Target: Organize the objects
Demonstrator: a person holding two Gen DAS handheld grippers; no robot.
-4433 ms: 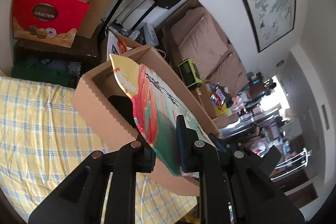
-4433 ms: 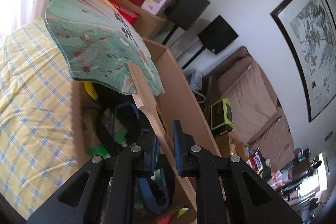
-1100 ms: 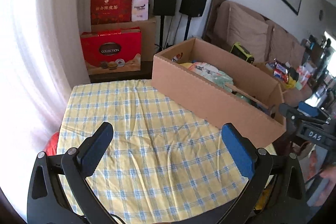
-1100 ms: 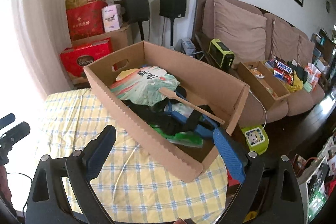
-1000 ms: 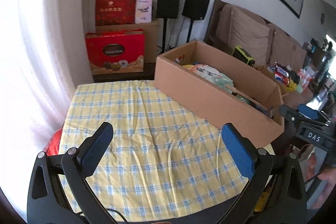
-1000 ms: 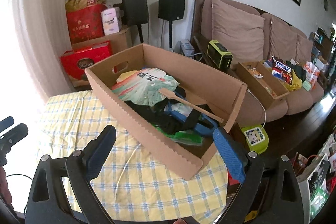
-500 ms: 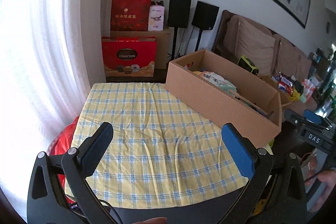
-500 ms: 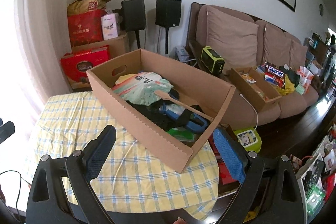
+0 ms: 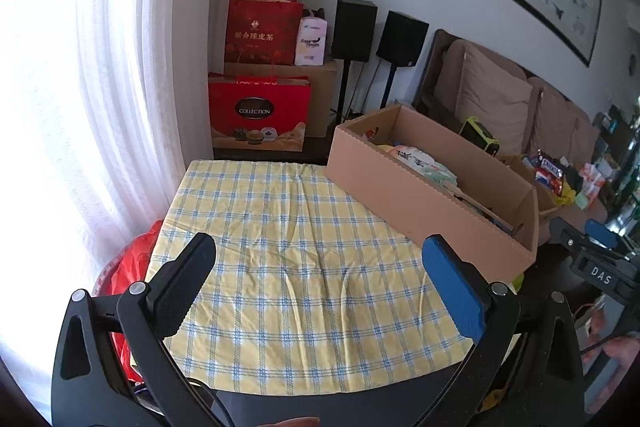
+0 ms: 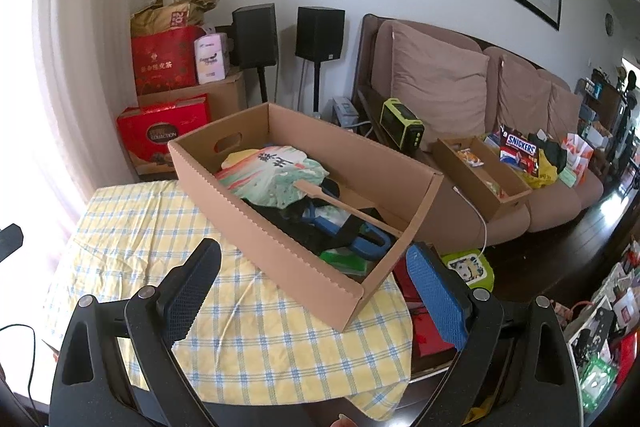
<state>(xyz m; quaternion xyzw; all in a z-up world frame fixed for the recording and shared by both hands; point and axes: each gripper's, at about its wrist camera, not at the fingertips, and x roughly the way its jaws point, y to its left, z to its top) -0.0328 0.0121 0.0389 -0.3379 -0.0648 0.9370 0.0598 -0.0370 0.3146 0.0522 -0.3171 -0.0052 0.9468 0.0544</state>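
Observation:
A long cardboard box [image 10: 256, 227] [image 9: 420, 215] stands on the right side of a table under a yellow-and-blue checked cloth [image 9: 280, 259] [image 10: 132, 239]. Inside the box a green painted hand fan [image 10: 276, 175] [image 9: 424, 167] with a wooden handle lies on dark straps, blue items and green packets. My left gripper [image 9: 316, 283] is open and empty, held back from the table's near edge. My right gripper [image 10: 312, 291] is open and empty too, above the table's near corner and short of the box end.
Red gift boxes [image 9: 260, 111] and two black speakers [image 10: 288, 35] stand behind the table beside a white curtain [image 9: 100, 87]. A brown sofa [image 10: 460, 99] with a snack tray [image 10: 480, 175] lies to the right. A red bag [image 9: 128, 267] sits left of the table.
Both grippers let go of the fan, which now lies in the box, and opened wide. Since then both have drawn back and up, away from the table.

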